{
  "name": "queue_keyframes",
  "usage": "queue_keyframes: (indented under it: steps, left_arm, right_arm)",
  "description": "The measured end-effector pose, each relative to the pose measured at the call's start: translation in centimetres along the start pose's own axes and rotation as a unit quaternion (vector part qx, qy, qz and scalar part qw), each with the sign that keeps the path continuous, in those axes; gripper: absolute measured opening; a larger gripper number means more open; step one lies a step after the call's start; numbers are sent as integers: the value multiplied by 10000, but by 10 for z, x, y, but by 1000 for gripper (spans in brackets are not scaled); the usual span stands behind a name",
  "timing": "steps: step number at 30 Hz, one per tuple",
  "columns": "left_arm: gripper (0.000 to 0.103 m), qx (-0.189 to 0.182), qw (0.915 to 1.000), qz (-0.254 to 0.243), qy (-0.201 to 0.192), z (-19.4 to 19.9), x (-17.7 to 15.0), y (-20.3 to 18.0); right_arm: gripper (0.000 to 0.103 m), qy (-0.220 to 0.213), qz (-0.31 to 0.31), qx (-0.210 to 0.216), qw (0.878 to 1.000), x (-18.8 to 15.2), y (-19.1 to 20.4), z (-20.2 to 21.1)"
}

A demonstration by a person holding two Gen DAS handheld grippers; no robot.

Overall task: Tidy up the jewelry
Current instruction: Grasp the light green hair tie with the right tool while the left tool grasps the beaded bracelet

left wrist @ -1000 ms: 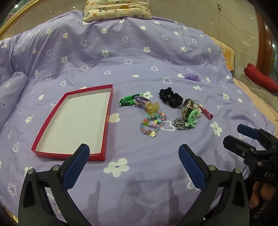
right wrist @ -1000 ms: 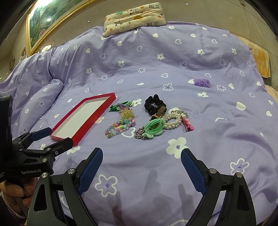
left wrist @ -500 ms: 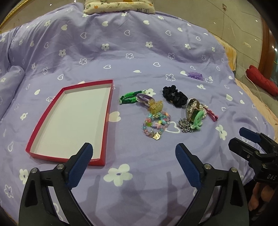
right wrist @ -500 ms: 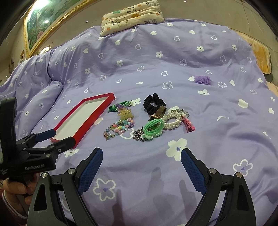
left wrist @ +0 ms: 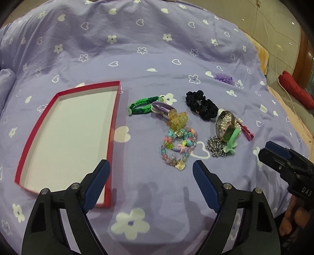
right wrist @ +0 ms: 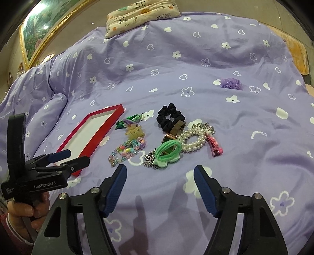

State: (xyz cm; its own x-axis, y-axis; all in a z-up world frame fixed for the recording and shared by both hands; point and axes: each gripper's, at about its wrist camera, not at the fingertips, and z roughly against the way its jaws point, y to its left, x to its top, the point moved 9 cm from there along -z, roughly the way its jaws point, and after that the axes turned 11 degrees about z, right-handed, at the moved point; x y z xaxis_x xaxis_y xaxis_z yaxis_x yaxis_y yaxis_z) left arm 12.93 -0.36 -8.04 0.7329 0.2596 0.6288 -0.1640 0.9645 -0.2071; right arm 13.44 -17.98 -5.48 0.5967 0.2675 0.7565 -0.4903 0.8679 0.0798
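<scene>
A red-rimmed box (left wrist: pixel 114 125) with a white floor lies empty on the purple bedspread; it also shows in the right wrist view (right wrist: pixel 98 140). Right of it lies a cluster of jewelry: a green braided band (left wrist: pixel 142 106), a yellow claw clip (left wrist: pixel 177 119), a colourful bead bracelet (left wrist: pixel 178 147), a black scrunchie (left wrist: pixel 202 105), a gold watch (left wrist: pixel 224 124), a silver chain (left wrist: pixel 215 149), a pearl bracelet (right wrist: pixel 193 140), a mint hair tie (right wrist: pixel 168 151) and a pink clip (right wrist: pixel 214 146). My left gripper (left wrist: pixel 151 181) is open, just short of the bead bracelet. My right gripper (right wrist: pixel 160 182) is open, just short of the chain and mint tie.
A purple flower scrunchie (right wrist: pixel 231 84) lies apart at the far right. A patterned pillow (right wrist: pixel 143 17) sits at the head of the bed. A red cushion (left wrist: pixel 296 90) lies off the bed's right edge. A folded duvet roll (right wrist: pixel 39 111) lies at the left.
Both grippers moved forward and lower toward the jewelry cluster, which now looks larger and closer. Both stay open. Nothing on the bed has moved.
</scene>
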Motion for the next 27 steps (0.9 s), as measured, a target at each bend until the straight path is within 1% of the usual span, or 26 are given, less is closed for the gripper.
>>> queue_keyframes:
  steps: [4, 6, 12, 14, 15, 17, 18, 19, 20, 21, 22, 23, 25, 26, 27]
  left_arm:
    - [77, 28, 9999, -70, 143, -16, 5, 1]
    - [76, 27, 9996, -103, 258, -25, 6, 1]
    - [75, -105, 9986, -120, 497, -44, 5, 0]
    - [75, -154, 9981, -125, 575, -49, 4, -1]
    - [75, -191, 9977, -123, 634, -53, 2, -1]
    - [75, -252, 9971, -112, 713, -58, 1, -3]
    - [75, -289, 9968, -106, 738, -59, 1, -4]
    - [72, -296, 9967, -114, 747, -61, 1, -5]
    - [69, -324, 9966, -137, 745, -63, 1, -7]
    - [61, -390, 9962, -143, 761, -63, 1, -8]
    - [58, -442, 9959, -175, 768, -63, 1, -10]
    - [56, -456, 9959, -196, 752, -63, 2, -11]
    - [39, -493, 9957, -246, 746, -64, 2, -12]
    - [35, -527, 9955, -269, 746, -63, 2, -13]
    - [26, -552, 9953, -284, 744, -63, 2, -13]
  right_arm:
    - [61, 90, -71, 21, 9999, 6, -8, -15]
    - [58, 150, -87, 31, 9998, 7, -10, -23]
    - [55, 407, -153, 86, 9990, 5, -15, -51]
    - [52, 509, -181, 113, 9985, 3, -16, -61]
    - [48, 552, -214, 145, 9981, 2, -18, -64]
    - [47, 583, -269, 211, 9977, 0, -18, -70]
    - [44, 591, -266, 219, 9977, 0, -18, -72]
    - [38, 594, -255, 230, 9976, 1, -18, -73]
    - [34, 594, -248, 222, 9977, 1, -18, -73]
    - [30, 577, -239, 201, 9978, 2, -18, -73]
    - [25, 558, -233, 195, 9980, 2, -18, -72]
    - [23, 530, -239, 202, 9981, 3, -18, -71]
    - [13, 504, -257, 207, 9982, 4, -19, -68]
    - [12, 494, -268, 214, 9982, 4, -19, -67]
    - [9, 484, -277, 225, 9982, 4, -19, -67]
